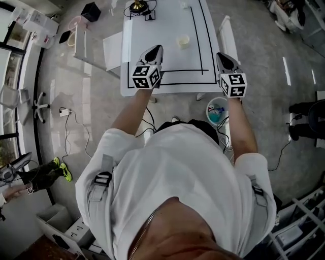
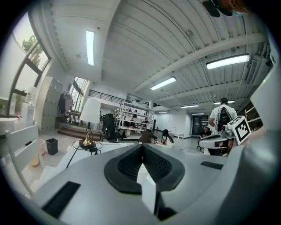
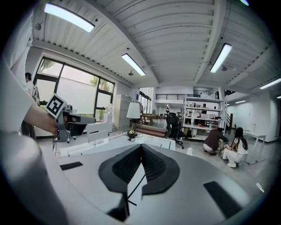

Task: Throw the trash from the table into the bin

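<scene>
Both tongs are closed tip to tip with nothing between them. The left tongs [image 1: 155,50] hang over the near edge of the counter [image 1: 167,76]. The right tongs [image 1: 224,57] are level with them, just off the counter's right edge.

Nearest item: the bin [image 1: 208,112], on the floor below and behind the right tongs, by the counter's near corner. Its mouth is open and it already holds some blue and pale rubbish.

Task item: one small pale piece of trash [image 1: 183,40] lies on the counter ahead of both tongs and between their lines, somewhat nearer the left. It looks like a crumpled paper cup or wad; I cannot tell which. My judgement is that it is very light and soft, will crush easily, is not slippery, and could skid if nudged. I would pinch it across the middle or by a raised fold, from above.

Obstructions: none between the tongs and the piece, only black lines marked on the surface.

Beyond: a brass-footed lamp [image 1: 138,6] with its cable stands at the far end, well apart from the piece. A white panel [image 1: 227,38] stands beside the counter's right edge, ahead of the right tongs.
</scene>
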